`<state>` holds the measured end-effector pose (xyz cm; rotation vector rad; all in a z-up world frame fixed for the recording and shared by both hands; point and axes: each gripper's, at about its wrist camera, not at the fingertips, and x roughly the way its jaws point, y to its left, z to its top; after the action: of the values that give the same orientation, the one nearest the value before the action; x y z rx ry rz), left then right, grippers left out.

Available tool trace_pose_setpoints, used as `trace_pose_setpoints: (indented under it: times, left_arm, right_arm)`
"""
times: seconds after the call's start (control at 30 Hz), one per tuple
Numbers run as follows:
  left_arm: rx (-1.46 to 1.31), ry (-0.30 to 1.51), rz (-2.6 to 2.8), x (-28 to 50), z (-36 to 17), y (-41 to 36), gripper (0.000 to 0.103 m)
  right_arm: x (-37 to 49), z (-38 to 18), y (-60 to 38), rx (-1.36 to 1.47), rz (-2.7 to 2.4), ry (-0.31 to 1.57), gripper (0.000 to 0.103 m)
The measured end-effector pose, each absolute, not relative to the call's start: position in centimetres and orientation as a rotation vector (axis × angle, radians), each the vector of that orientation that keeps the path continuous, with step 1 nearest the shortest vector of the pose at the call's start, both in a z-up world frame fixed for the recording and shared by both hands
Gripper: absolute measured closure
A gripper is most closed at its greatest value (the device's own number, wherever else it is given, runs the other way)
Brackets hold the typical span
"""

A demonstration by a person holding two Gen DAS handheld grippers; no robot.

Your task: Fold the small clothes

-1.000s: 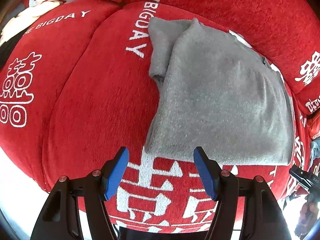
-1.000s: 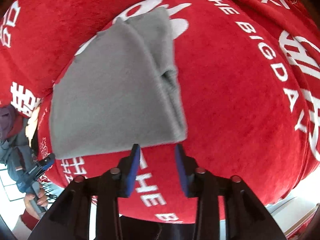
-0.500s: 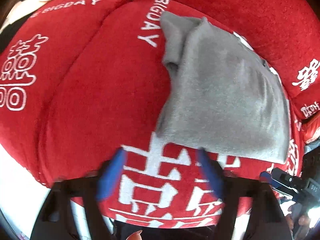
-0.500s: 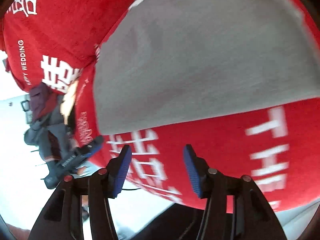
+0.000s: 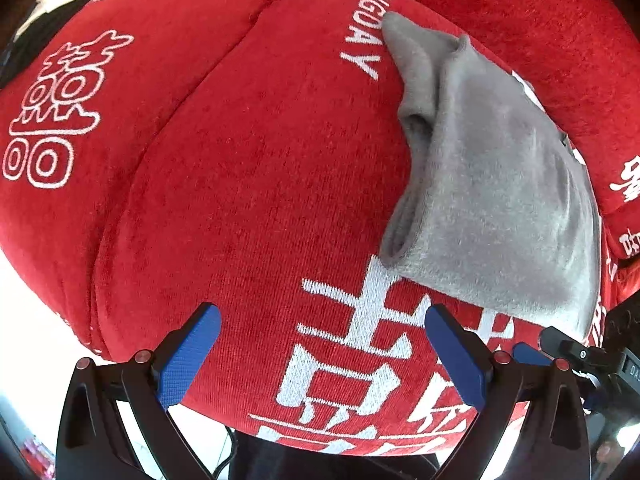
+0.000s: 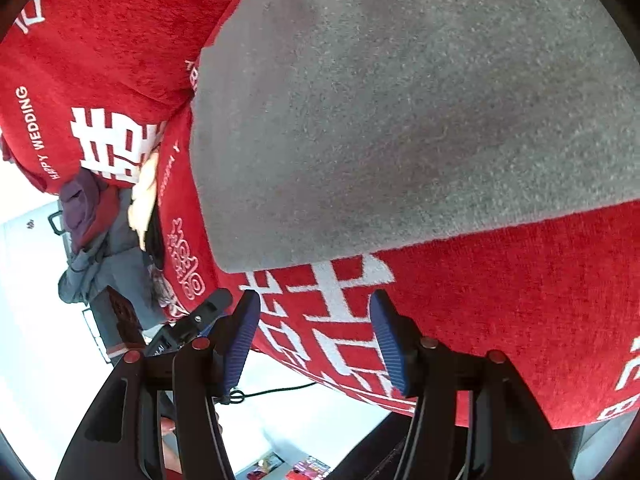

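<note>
Left gripper (image 5: 322,354), seen at the bottom of its own wrist view: black frame w/ blue pads, jaws spread wide, nothing between them. One blue pad (image 5: 188,354) sits lower left, the other lower right, both angled inward.

Right gripper (image 6: 314,344), at the bottom centre of its wrist view: same black frame, ribbed blue pads (image 6: 386,344), jaws parted but narrower than the left's, nothing gripped.

The right gripper's black tip also shows at the lower right edge of the left view; the left's at lower left of the right view.
</note>
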<state>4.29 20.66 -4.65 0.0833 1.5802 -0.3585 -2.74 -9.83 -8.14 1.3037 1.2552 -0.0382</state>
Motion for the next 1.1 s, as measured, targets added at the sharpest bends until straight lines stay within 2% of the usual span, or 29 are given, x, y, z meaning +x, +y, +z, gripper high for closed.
trace_pose_setpoints:
  times: [0.63,0.87,1.1]
  left_arm:
    - [-0.003,1.599,-0.354,4.9,-5.2,20.0,0.001]
    - [-0.154,1.615,-0.388,5.4,-5.3,21.0,0.001]
    - [-0.364,1.635,-0.511,5.0,-5.8,20.9,0.001]
  right_arm:
    - [-3.3,-8.9,-10.3,1.288,-0.089,1.305,0.042]
    - [-2.7,-9.1,-10.0,1.292,-0.079,1.299,0.042]
    - [-3.3,-10.1,-11.0,1.427,-0.092,1.185,0.042]
